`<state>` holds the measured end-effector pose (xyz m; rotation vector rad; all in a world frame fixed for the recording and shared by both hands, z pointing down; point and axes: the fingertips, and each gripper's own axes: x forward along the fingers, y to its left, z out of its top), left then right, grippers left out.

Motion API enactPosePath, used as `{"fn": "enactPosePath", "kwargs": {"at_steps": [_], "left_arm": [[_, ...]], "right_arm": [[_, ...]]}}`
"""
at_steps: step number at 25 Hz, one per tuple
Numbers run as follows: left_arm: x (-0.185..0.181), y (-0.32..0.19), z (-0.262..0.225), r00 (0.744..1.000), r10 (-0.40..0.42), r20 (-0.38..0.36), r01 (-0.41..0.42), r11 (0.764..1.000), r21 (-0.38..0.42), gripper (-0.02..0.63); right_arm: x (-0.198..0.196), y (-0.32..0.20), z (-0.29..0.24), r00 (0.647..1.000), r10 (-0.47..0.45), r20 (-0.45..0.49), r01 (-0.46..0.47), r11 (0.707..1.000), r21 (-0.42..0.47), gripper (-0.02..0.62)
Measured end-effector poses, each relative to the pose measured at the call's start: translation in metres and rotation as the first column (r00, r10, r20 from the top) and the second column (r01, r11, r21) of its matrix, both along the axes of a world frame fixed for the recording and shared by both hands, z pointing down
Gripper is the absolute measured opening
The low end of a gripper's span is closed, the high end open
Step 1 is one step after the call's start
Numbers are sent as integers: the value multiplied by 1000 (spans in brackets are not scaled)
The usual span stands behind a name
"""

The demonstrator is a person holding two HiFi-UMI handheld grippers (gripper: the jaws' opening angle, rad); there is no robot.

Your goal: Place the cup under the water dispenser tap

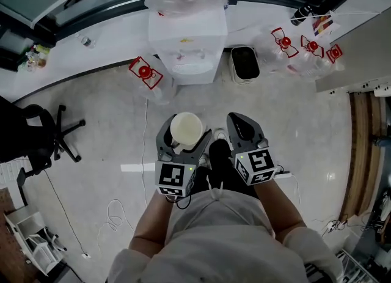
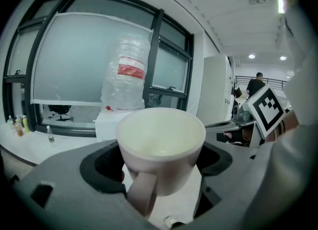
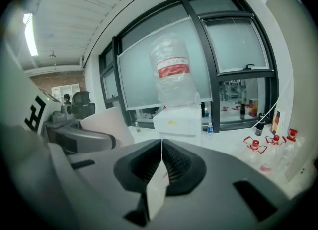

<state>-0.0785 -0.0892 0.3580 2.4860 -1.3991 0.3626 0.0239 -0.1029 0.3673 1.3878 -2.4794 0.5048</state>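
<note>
A cream mug [image 1: 186, 129] sits upright between the jaws of my left gripper [image 1: 181, 143], which is shut on it. In the left gripper view the cup [image 2: 161, 149] fills the middle, empty, its handle turned toward the camera. The white water dispenser [image 1: 187, 46] with a clear bottle on top stands ahead on the floor, well apart from the cup. It shows again as the dispenser [image 2: 115, 119] behind the mug and the dispenser [image 3: 177, 120] in the right gripper view. My right gripper [image 1: 242, 128] is beside the left one, jaws shut together on nothing [image 3: 161, 155].
Several empty water bottles with red handles lie around the dispenser, one bottle [image 1: 148, 77] at its left and others [image 1: 299, 51] at the right. A dark bin [image 1: 245, 63] stands right of the dispenser. An office chair [image 1: 43, 138] is at the left, and cables [image 1: 116, 214] trail on the floor.
</note>
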Motion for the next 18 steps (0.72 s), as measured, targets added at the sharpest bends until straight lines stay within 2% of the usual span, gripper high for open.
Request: {"fn": "enactPosePath", "kwargs": {"at_steps": [4, 7, 12, 15, 18], "left_arm": [[7, -30, 29, 998, 0, 58, -2, 1000, 27, 440], [7, -50, 58, 998, -22, 58, 21, 1000, 17, 440], [8, -78, 109, 996, -54, 64, 56, 998, -19, 440], [8, -89, 146, 994, -60, 95, 67, 995, -70, 440], [7, -100, 182, 994, -65, 93, 74, 992, -103, 440]], "right_arm": [[1, -31, 21, 999, -39, 3, 39, 999, -20, 29], [3, -52, 45, 998, -69, -3, 69, 997, -36, 29], [8, -82, 89, 994, -104, -34, 102, 993, -62, 29], [11, -96, 116, 992, -113, -52, 110, 992, -69, 29], [14, -107, 151, 990, -121, -66, 115, 990, -85, 29]]}}
